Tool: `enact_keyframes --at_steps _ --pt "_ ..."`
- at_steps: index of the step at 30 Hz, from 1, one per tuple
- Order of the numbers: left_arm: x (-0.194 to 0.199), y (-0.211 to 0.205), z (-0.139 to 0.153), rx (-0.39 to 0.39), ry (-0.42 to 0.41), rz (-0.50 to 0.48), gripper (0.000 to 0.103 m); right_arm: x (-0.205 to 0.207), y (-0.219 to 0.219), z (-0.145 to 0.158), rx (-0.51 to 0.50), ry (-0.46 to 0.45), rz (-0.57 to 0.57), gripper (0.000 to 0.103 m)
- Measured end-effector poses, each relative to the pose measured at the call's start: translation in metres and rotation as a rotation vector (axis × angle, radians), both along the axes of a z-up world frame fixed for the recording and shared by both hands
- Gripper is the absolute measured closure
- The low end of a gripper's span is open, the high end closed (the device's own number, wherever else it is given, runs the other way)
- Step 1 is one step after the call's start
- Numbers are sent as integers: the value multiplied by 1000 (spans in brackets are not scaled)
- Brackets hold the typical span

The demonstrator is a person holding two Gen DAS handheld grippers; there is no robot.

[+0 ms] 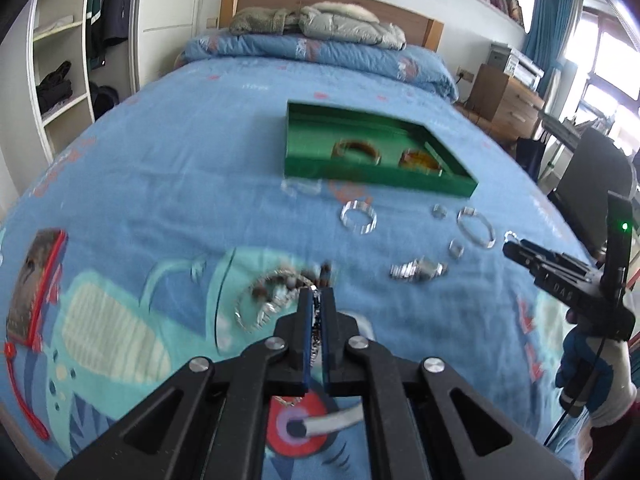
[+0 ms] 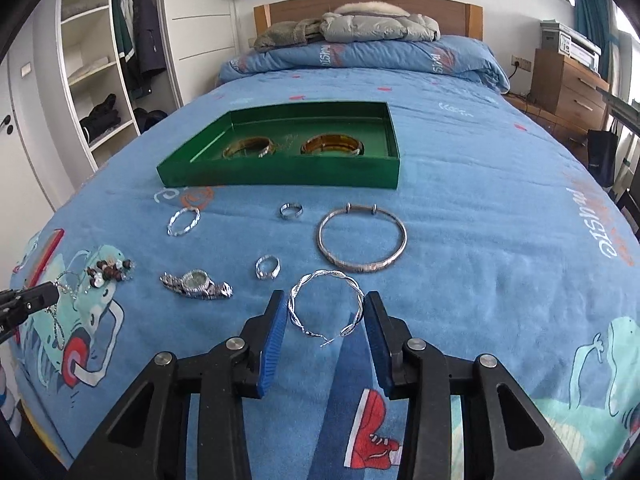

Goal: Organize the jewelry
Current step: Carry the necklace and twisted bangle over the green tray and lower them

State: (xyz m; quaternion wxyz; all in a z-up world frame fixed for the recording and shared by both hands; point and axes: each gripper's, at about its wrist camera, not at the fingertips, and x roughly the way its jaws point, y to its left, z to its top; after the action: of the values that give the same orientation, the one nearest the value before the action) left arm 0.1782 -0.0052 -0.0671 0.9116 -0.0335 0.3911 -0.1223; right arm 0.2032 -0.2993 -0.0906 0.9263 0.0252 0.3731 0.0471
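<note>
My left gripper [image 1: 318, 294] is shut on a thin silver chain [image 1: 316, 338], which dangles from its tips above the bed; in the right wrist view the left gripper [image 2: 48, 294] shows at the left edge with the chain [image 2: 59, 326] hanging below it. My right gripper [image 2: 325, 300] has its blue pads against both sides of a twisted silver bangle [image 2: 298, 312]. The green tray [image 2: 280, 176] lies further up the bed with two amber bangles [image 2: 248, 147] [image 2: 332, 145] inside.
On the blue bedspread lie a silver watch [image 2: 196, 285], two rings [image 2: 291, 211] [image 2: 267, 267], a large silver bangle [image 2: 362, 240], a small twisted bangle [image 2: 183, 221] and a beaded piece [image 2: 110, 270]. A gloved hand [image 1: 592, 376] holds the right gripper. Open wardrobe shelves stand left; a wooden dresser stands right.
</note>
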Motion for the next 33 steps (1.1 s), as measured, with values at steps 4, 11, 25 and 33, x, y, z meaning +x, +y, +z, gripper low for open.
enact_keyframes --at_steps 4,11,25,33 --pt "43 -10 30 -42 -52 -33 100 29 2 28 -15 -57 14 64" --pt "150 -43 66 -71 -122 -74 100 128 1 61 -4 -110 9 64" --pt "310 -79 72 -77 -153 -37 100 282 -3 -4 -13 74 -8 64" --pt "328 -89 34 -30 -87 -44 100 295 -1 -21 -64 152 -10 64"
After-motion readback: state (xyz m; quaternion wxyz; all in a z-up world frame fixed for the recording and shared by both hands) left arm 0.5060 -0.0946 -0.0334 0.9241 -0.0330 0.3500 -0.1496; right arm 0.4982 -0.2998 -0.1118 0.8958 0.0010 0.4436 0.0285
